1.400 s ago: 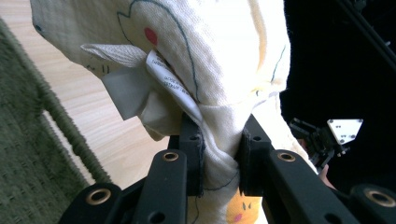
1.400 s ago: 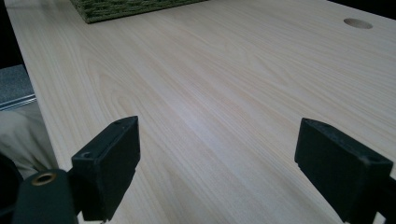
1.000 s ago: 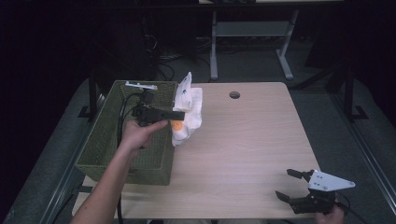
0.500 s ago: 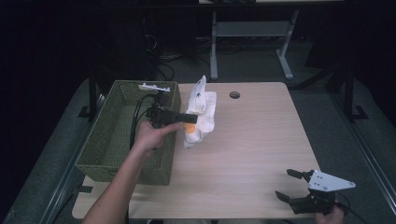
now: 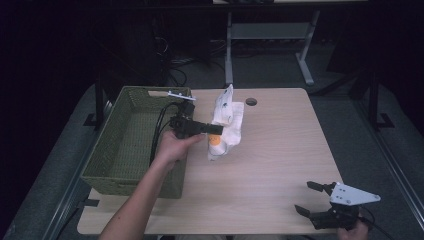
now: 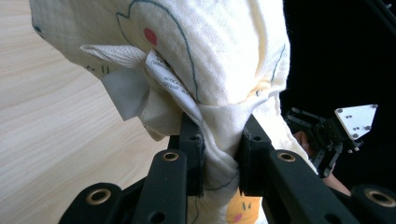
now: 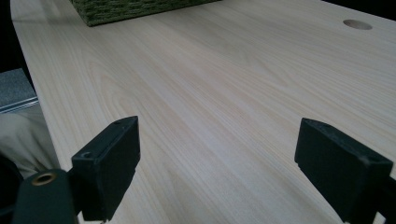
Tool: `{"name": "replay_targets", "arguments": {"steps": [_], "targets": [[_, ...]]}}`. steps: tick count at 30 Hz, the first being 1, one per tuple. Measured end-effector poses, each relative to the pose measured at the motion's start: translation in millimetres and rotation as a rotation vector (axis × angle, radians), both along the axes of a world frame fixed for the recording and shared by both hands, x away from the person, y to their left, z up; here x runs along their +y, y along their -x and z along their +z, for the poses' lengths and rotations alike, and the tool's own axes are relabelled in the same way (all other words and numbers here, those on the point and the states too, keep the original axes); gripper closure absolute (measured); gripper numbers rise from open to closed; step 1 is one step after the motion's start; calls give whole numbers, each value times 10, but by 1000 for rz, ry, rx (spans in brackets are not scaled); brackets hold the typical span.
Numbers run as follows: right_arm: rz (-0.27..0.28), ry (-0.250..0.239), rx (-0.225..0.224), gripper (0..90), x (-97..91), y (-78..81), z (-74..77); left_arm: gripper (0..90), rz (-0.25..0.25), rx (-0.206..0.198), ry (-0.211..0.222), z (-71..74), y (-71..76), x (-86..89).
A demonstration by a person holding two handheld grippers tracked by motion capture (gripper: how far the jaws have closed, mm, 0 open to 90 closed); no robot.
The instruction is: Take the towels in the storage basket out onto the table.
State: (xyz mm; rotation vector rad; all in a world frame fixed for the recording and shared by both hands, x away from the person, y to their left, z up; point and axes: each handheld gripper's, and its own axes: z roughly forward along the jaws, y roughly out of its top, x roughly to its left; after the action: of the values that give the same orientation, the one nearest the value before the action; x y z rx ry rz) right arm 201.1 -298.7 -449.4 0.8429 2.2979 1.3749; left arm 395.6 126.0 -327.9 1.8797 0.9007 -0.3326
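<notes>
Just right of the green basket (image 5: 131, 145), a bunched white cloth (image 5: 226, 125) now hangs over the table (image 5: 280, 150), carried there from the basket's edge, its lower end at the tabletop. The left hand-held gripper (image 5: 212, 129) clamps a fold of it. The lift-out looks done, laying down next. The right hand-held gripper (image 5: 309, 198) waits gaping, well apart.

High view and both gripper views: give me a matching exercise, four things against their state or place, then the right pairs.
Things:
1. left gripper
2. right gripper
3. green basket
4. round hole

States or places:
A. at the table's far edge
B. jaws wide apart over bare wood
C. jaws clamped on the white cloth
D. on the table's left side, nothing in it

Pairs: 1-C, 2-B, 3-D, 4-A
</notes>
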Motion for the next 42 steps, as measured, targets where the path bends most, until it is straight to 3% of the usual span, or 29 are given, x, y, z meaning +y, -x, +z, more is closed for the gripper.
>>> {"name": "replay_targets", "arguments": {"steps": [15, 30, 37, 40, 42], "targets": [[0, 5, -2, 138, 7, -3, 6, 757, -5, 0, -22, -86, -51, -294], [-6, -9, -2, 138, -24, -11, -1, 750, 32, 12, -122, -360, -139, -574], [-4, -11, -4, 138, -32, -5, 1, 745, 26, 12, -164, -491, -134, -689], [-6, -12, -5, 138, -29, -10, -4, 742, 25, -3, -214, -552, -126, -733], [-5, -11, -3, 138, -21, -17, -9, 742, 28, 1, -226, -587, -122, -764]]}}
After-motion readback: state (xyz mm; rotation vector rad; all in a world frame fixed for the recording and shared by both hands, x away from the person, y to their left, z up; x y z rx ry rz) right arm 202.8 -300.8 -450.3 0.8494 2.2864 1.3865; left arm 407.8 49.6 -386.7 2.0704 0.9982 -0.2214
